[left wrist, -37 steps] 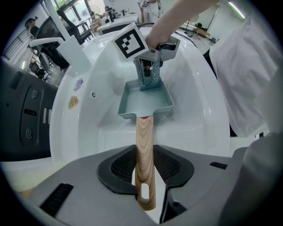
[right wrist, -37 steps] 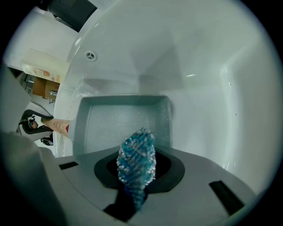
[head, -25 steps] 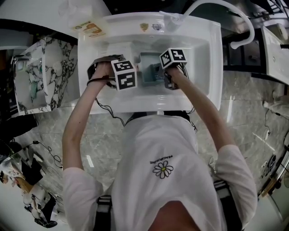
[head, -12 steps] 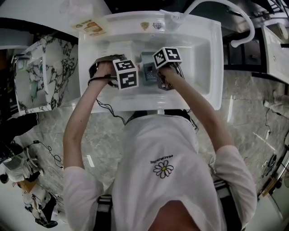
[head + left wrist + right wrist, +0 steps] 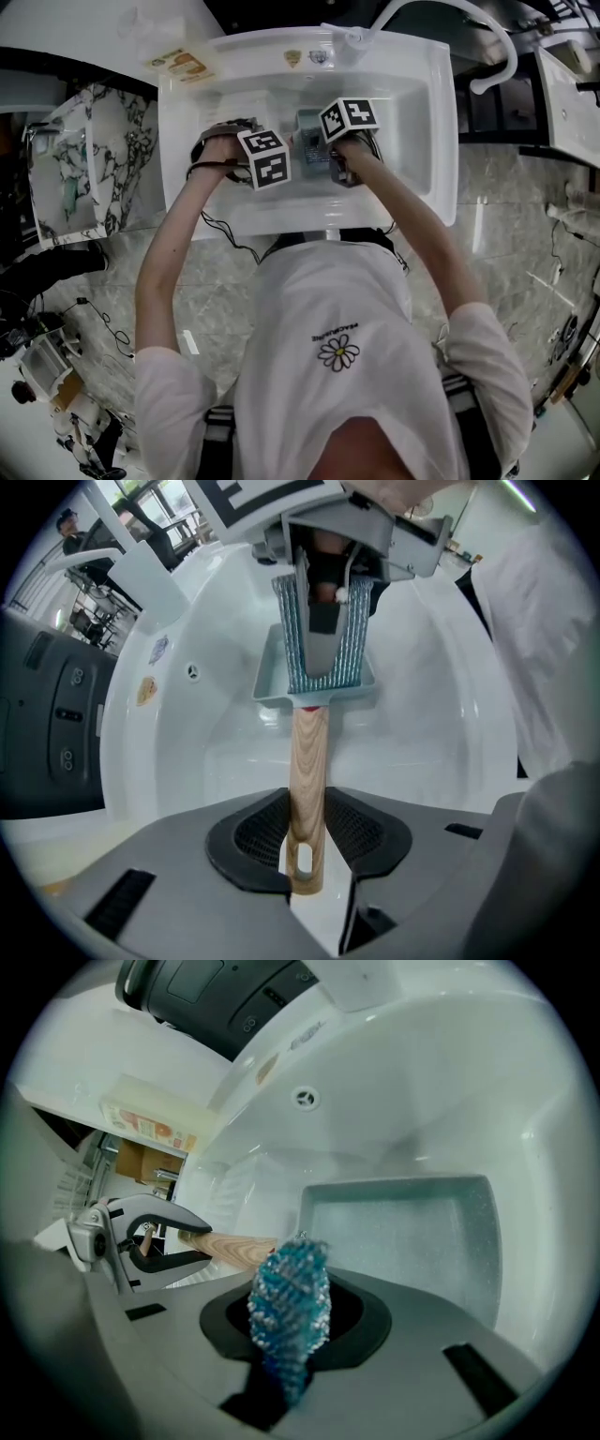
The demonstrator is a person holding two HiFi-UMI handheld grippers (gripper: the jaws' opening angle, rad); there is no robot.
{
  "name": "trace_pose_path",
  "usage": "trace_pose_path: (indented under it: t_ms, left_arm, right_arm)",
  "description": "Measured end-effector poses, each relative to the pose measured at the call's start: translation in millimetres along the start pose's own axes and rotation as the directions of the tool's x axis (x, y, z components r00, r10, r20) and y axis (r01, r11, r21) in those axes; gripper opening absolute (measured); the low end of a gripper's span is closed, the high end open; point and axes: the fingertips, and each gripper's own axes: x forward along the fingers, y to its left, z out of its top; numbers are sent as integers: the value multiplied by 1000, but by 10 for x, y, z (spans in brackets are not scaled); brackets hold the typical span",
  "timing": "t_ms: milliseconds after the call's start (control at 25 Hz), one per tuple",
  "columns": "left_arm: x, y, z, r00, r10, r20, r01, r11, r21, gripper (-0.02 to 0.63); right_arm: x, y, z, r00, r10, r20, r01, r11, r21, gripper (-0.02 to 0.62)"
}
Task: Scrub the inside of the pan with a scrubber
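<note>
While the left hand-held gripper (image 5: 305, 855) pinches the wooden handle (image 5: 307, 752) of the square pan (image 5: 403, 1232) between its dark pads, the pan lies near the middle of the white sink (image 5: 412, 112), its handle pointing toward the sink's left wall. The right hand-held gripper (image 5: 292, 1335) is clamped on a blue mesh scrubber (image 5: 291, 1297), whose tip stands at the pan's handle-side rim, with the speckled inside of the pan just beyond it.

Inside the glossy white sink (image 5: 422, 1072): a matt speckled grey-blue square pan (image 5: 403, 1237), its grained pale wooden handle (image 5: 307, 780), a glittery blue knitted scrubber (image 5: 291, 1302)
</note>
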Motion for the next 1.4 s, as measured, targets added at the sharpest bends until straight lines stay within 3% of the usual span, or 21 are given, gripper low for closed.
trace_pose_path:
  t_ms: [200,400,520,600,680,760,880,960,1080,1160,1240,1320,1400]
  left_arm:
    - [-69,156,-64,999,48,3,-47,997,-57,138]
    - [-333,383,-251,994,110,19,-107,986,-132,137]
    - [-682,591,-251,978,180,109,-147,955,-256,124]
    - [-1016,766,-179,946,251,206,-160,912,-378,120]
    - [-1399,944,-84,885,351,306,-158,844,-513,104]
    - [-1779,1075,-4,796,470,382,-137,754,-643,84]
    - [-2231,1128,47,640,647,415,-87,597,-798,40]
    - [-2451,1089,69,529,740,415,-25,502,-864,20]
    - [-2719,968,74,347,851,395,114,380,-918,17]
    - [-2835,845,68,246,901,358,195,316,-928,17]
    - [-2879,721,80,191,928,320,225,276,-934,17]
    - [-2869,636,124,175,937,304,216,265,-940,15]
    - [-2852,598,179,175,935,309,199,274,-941,15]
  right_arm:
    - [-357,-38,298,993,-30,113,37,998,-54,63]
    - [-823,56,655,962,-79,261,129,975,-179,63]
    - [-1128,187,827,928,-86,361,178,957,-231,63]
    - [-1326,288,896,899,-92,427,222,938,-266,63]
    - [-1524,400,929,862,-97,498,277,912,-302,63]
    - [-1723,549,929,812,-85,577,333,879,-340,63]
    - [-2032,794,855,717,-44,696,412,832,-372,63]
    - [-2254,934,785,634,-15,773,468,804,-368,63]
    - [-2543,1098,653,505,21,863,542,770,-336,63]
    - [-2680,1140,538,432,31,901,579,756,-304,63]
    - [-2759,1166,423,379,36,925,608,744,-278,63]
    - [-2785,1175,329,347,36,937,630,732,-261,63]
    - [-2775,1179,263,334,35,942,640,726,-254,63]
